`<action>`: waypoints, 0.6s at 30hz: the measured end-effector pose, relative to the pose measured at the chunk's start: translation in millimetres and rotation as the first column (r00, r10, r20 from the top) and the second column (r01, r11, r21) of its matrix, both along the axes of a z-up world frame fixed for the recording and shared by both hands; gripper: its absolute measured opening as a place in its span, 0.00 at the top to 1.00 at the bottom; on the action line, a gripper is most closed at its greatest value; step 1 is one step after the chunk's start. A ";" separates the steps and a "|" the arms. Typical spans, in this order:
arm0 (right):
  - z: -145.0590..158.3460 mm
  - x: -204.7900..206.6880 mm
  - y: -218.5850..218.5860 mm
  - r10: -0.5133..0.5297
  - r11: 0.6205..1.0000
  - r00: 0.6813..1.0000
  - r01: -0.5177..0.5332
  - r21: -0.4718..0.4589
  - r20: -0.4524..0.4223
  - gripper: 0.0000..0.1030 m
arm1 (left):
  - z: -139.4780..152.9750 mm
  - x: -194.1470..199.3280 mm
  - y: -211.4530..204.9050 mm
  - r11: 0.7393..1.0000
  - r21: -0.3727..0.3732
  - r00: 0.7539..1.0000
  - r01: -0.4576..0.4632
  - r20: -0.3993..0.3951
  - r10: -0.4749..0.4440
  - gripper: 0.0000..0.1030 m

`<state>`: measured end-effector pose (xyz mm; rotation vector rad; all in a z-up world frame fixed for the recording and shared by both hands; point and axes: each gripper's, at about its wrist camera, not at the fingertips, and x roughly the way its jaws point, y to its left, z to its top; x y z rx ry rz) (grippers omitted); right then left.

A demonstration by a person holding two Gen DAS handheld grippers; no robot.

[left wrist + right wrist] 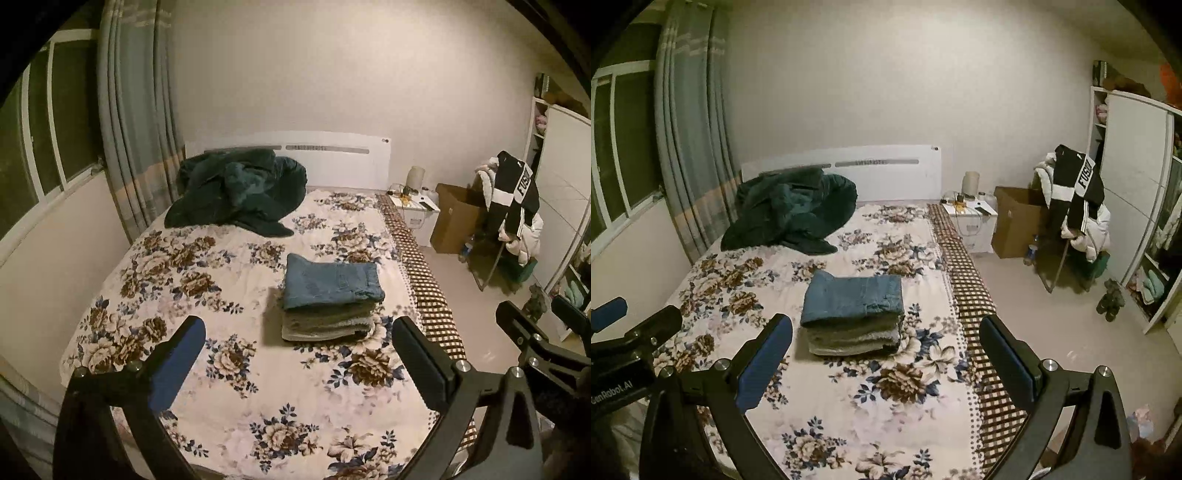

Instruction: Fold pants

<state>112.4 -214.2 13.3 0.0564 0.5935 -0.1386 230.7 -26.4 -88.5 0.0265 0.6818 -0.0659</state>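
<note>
Lower garments in the folded stack (327,326) under the blue denim pants (332,282) showing as edges only, kind unclear. Grey lettering on the white headboard (879,162) too small to read. White wardrobe shelves (1152,280) cut off at right. Small items on the white nightstand (410,201) blurred, unidentifiable.

Both wrist cams sit side by side above the bed's (258,406) foot edge, tilted down toward the headboard (886,166), well back, sharing the folded stack (330,299) mid-bed.
</note>
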 end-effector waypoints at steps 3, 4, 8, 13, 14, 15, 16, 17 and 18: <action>-8.4 12.7 -3.6 -0.009 1.000 1.000 0.009 -0.011 -0.016 0.00 | -5.2 2.2 2.8 1.000 -0.004 1.000 -0.010 -0.017 0.010 0.00; -11.1 15.2 -4.4 -0.012 1.000 1.000 0.012 -0.010 -0.022 0.00 | -6.0 1.9 2.7 1.000 -0.006 1.000 -0.008 -0.022 0.008 0.00; -20.2 23.9 -7.0 -0.014 1.000 0.999 0.014 -0.005 -0.042 0.00 | -10.3 2.8 3.1 1.000 0.006 0.999 -0.014 -0.030 0.014 0.00; -21.8 25.4 -7.1 -0.014 1.000 0.999 0.014 -0.002 -0.043 0.00 | -10.7 2.3 3.9 1.000 0.015 0.999 -0.018 -0.035 0.018 0.00; -22.3 25.9 -7.3 -0.013 1.000 0.999 0.013 -0.004 -0.041 0.00 | -10.7 2.9 3.9 1.000 0.018 0.999 -0.019 -0.033 0.020 0.00; -23.6 26.9 -7.7 -0.013 1.000 0.999 0.013 -0.003 -0.041 0.00 | -10.6 2.4 4.1 1.000 0.019 0.999 -0.019 -0.032 0.020 0.00; -24.8 27.6 -7.4 -0.009 1.000 0.999 0.009 0.001 -0.043 0.00 | -10.4 2.7 4.7 1.000 0.018 0.999 -0.019 -0.032 0.020 0.00; -26.1 28.1 -8.0 -0.008 1.000 0.999 0.008 0.005 -0.043 0.00 | -10.4 2.6 4.6 0.999 0.023 0.999 -0.022 -0.032 0.022 0.00; -28.3 28.5 -7.5 -0.007 1.000 0.999 0.007 0.005 -0.043 0.00 | -10.4 2.2 4.7 0.999 0.024 0.999 -0.023 -0.032 0.023 0.00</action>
